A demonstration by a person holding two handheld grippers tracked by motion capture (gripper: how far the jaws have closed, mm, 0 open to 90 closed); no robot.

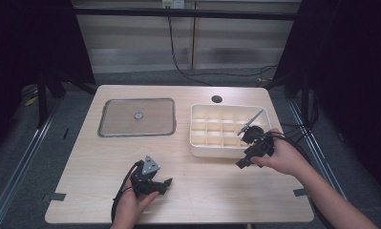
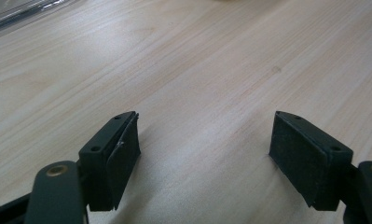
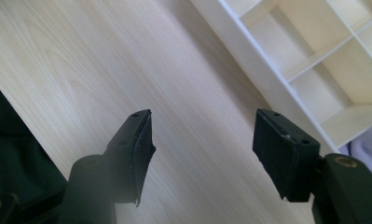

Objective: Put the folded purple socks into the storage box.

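My left gripper (image 1: 165, 183) rests low over the wooden table (image 1: 212, 186) near its front edge, held by a hand, with a grey three-cornered plate on top. In the left gripper view my left gripper (image 2: 206, 116) is open, only bare wood between the pads. My right gripper (image 1: 240, 163) hangs just in front of the white compartment box (image 1: 216, 151), its jaws pointing toward the table's front left. In the right gripper view my right gripper (image 3: 204, 114) is open over bare wood, the white compartment box (image 3: 249, 56) lying to the upper right.
A flat metal tray (image 1: 136, 117) with a small round knob at its centre lies at the table's back left. A thin grey strip (image 1: 253, 120) slants over the box's right side. A round cable hole (image 1: 216, 99) sits near the far edge.
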